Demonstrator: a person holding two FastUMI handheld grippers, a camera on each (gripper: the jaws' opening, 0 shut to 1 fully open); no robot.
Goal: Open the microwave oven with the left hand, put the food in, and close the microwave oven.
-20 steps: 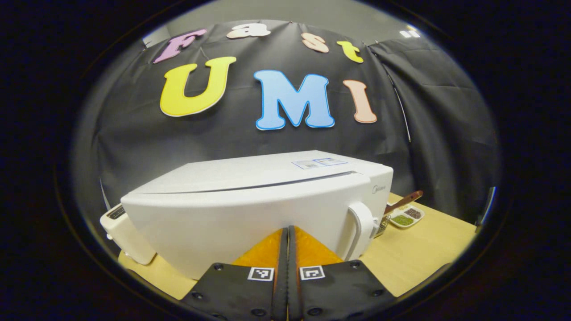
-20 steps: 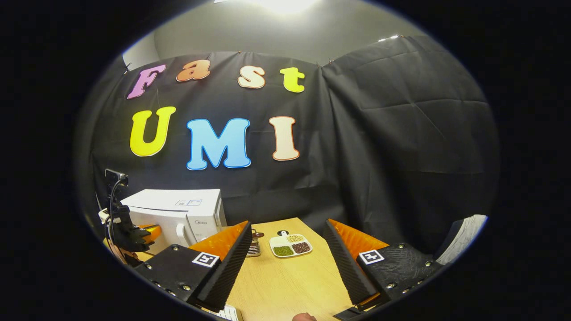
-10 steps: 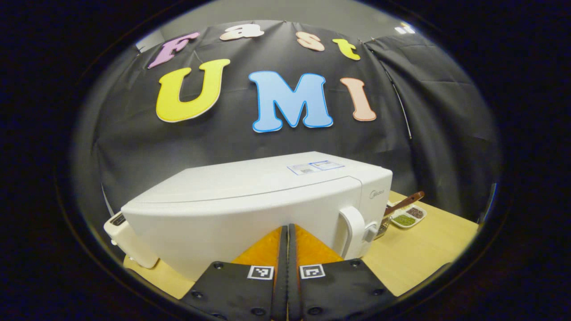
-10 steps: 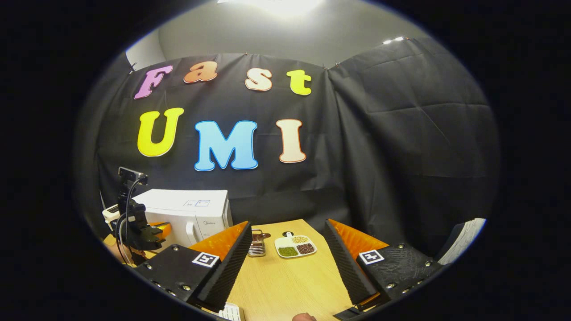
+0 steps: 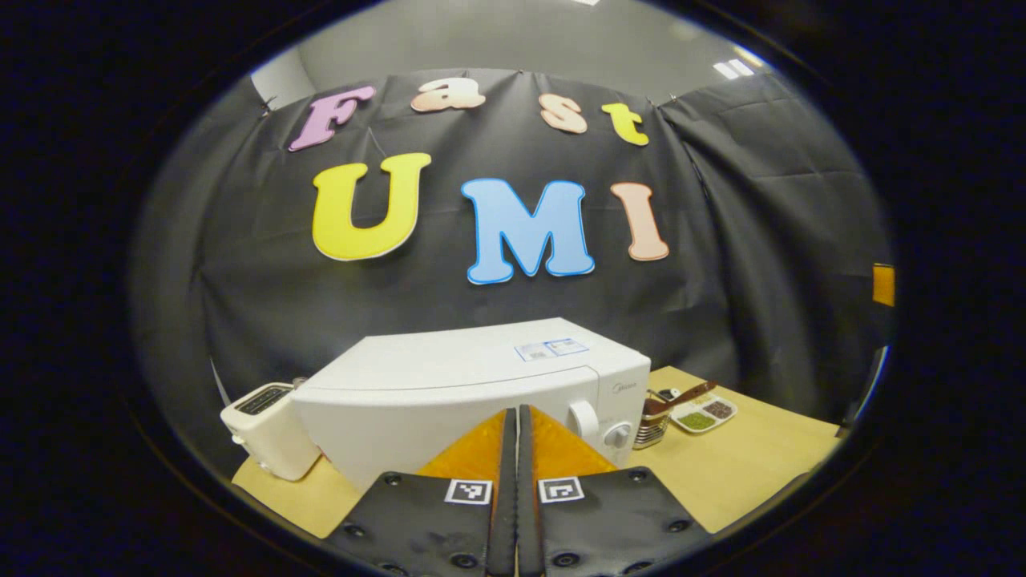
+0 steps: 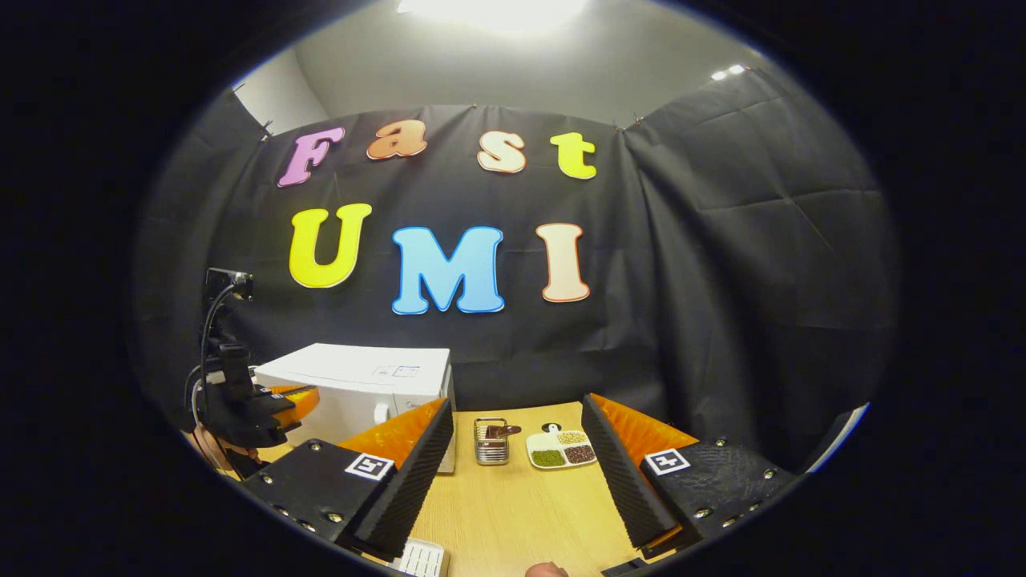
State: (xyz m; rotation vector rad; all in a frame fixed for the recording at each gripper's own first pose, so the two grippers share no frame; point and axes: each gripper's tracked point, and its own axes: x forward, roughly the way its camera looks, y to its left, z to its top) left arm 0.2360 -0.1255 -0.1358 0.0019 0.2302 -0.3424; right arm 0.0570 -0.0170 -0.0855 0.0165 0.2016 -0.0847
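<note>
The left gripper [image 5: 517, 437] has its fingers pressed flat together, holding nothing, just in front of the white microwave oven [image 5: 473, 385]. The oven door looks closed, and a toaster [image 5: 268, 429] stands beside it near the tabletop [image 5: 737, 465] edge. The right gripper [image 6: 517, 449] has its fingers spread wide over bare wood. Past them sit a small metal holder [image 6: 491, 441] and a tray of beans [image 6: 563, 450], close to the black wall.
</note>
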